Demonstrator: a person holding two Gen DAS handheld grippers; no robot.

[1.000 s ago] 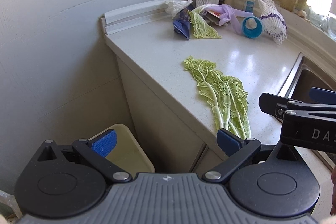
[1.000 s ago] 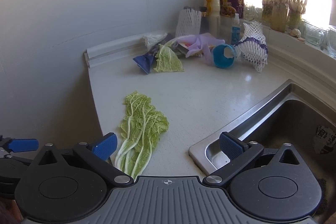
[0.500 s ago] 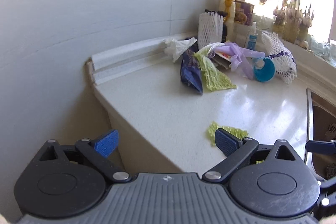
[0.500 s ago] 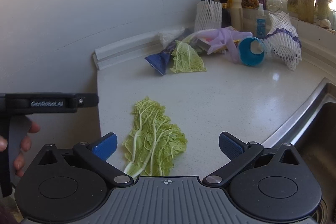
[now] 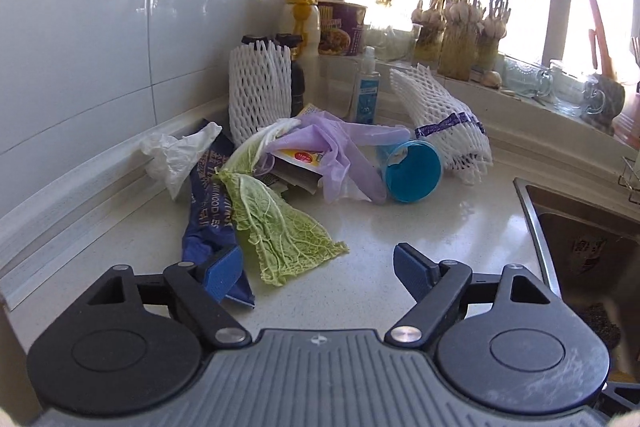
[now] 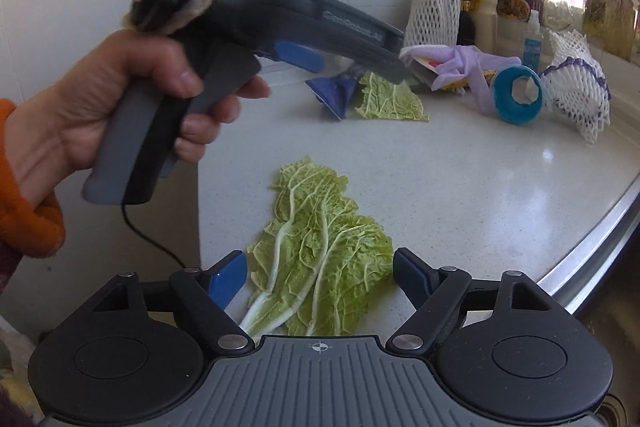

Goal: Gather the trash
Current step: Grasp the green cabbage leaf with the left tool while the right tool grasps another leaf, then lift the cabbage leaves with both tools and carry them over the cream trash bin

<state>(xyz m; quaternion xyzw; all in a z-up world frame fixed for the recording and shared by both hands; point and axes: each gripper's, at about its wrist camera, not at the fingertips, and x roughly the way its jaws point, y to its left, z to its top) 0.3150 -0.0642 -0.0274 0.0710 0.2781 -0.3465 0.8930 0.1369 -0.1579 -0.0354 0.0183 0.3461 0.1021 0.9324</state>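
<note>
Left gripper [image 5: 318,269] and right gripper [image 6: 319,273] both gape wide, empty; left hand [image 6: 120,107] clasps its handle

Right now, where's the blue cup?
The blue cup lies tipped on the counter in the left wrist view, between the purple bag and the white foam net.

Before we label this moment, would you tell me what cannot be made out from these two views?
- Left wrist view: the wrapper under the purple glove is mostly covered.
- Left wrist view: the sink is cut off by the frame edge.
- Right wrist view: the left gripper tips are blurred; the far cabbage leaf is partly hidden behind them.
</note>
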